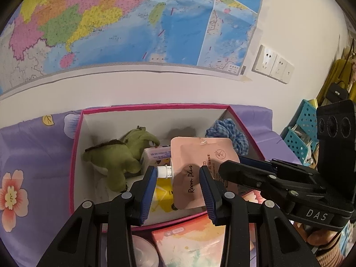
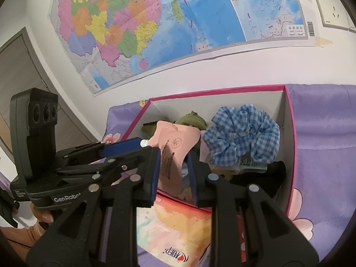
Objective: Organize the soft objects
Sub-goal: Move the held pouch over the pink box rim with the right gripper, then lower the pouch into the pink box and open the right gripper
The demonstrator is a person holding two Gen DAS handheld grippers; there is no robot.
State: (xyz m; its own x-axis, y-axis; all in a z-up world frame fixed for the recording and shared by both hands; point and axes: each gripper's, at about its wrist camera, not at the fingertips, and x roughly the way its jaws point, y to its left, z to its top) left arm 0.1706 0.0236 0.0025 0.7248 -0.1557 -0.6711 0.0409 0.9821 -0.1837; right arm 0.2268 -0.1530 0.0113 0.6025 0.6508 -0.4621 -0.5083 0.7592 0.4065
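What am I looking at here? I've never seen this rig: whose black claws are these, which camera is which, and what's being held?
There is no robot. A person holds a two-finger gripper in each hand, each with a fisheye camera looking along its fingers. One picture looks out from the left gripper, the other from the right gripper; each also shows the other gripper from the side. On a purple cloth stands a pink-rimmed box holding a green plush, a checked scrunchie and small packets. Over it is a pink pouch. The right gripper is clamped on it. It also sits between the left gripper's fingers, but I can't tell whether they squeeze it.
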